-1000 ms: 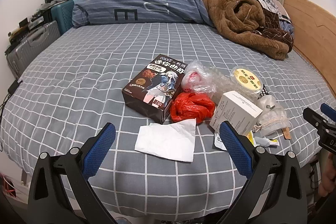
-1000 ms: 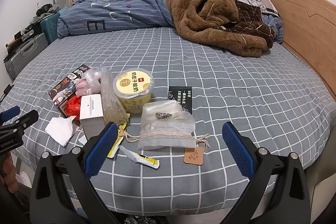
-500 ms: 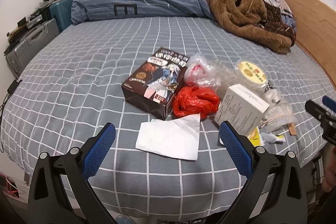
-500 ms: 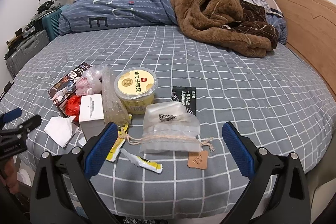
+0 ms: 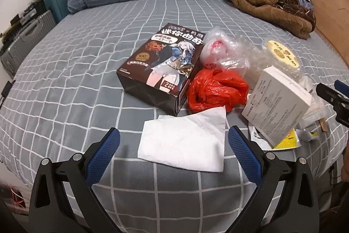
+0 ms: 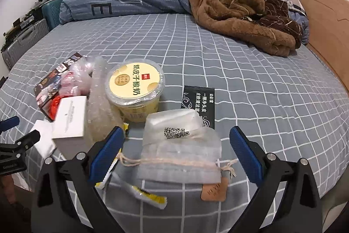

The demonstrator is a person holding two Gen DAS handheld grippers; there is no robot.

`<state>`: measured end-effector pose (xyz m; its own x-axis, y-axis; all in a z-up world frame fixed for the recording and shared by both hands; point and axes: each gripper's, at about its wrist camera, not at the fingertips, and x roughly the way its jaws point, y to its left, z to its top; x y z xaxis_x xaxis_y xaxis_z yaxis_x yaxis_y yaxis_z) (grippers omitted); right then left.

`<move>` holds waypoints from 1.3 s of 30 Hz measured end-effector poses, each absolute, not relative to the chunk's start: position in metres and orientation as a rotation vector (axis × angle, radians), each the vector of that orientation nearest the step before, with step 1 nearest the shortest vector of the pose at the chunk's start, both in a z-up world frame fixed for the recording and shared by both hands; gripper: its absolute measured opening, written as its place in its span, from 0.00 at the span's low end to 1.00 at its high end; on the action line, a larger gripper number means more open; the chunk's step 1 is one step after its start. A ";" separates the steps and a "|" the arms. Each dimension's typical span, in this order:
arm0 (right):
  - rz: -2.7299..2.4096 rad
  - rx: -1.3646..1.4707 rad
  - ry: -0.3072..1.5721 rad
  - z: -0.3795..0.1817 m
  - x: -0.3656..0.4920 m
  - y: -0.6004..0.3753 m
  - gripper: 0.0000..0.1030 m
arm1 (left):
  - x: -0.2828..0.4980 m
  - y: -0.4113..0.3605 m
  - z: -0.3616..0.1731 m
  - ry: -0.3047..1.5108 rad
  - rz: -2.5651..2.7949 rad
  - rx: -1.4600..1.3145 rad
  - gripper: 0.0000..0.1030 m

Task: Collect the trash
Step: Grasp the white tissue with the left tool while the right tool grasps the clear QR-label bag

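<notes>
Left wrist view, left to right: left gripper [image 5: 172,149] jaws spread wide, nothing held, low centre of frame; white tissue [image 5: 185,141] lies flat on the grid bedsheet [image 5: 72,84] right between the jaws; looks feather-light, limp, will crumple, best pinched at a raised corner or bunched from the top edge; left half of the frame is bare sheet, plenty of room to swing; bed edge sits just below the tissue, so a push could slide it off; above it the dark snack box [image 5: 161,68], stiff card, probably light, take across its short sides; touching its right side the red plastic bag [image 5: 216,90], soft, slippery, grab a fold; clear crumpled bag [image 5: 224,49] just behind; white box [image 5: 277,104] tilted at right, rigid, leaning over a yellow sachet [image 5: 288,141].

Right wrist view, left to right: bubble wrap [image 6: 100,102] upright beside the yogurt cup [image 6: 135,88]; cup is thin plastic, may crush or spill if squeezed, hold low on the wall; right gripper [image 6: 176,153] jaws wide apart, empty, astride the translucent drawstring pouch [image 6: 181,152]; pouch soft, slack, take at the cord neck; brown tag [image 6: 214,190] at its lower right; black sachet [image 6: 198,102] flat behind, thin, hard to get under; right half of the frame open sheet; brown blanket [image 6: 237,12] well apart, upper right.
</notes>
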<state>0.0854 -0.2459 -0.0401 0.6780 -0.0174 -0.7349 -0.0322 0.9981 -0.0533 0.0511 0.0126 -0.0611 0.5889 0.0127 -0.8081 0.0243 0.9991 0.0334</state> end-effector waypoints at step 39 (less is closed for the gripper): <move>0.046 -0.053 1.006 -0.087 0.122 -0.243 0.42 | 0.064 0.003 -0.088 1.071 -0.102 -0.020 0.14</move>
<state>0.1218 -0.2426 -0.0875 0.5344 0.0142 -0.8451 -0.0628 0.9978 -0.0229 0.0640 0.0028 -0.0876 0.4754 -0.0929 -0.8749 0.0732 0.9951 -0.0659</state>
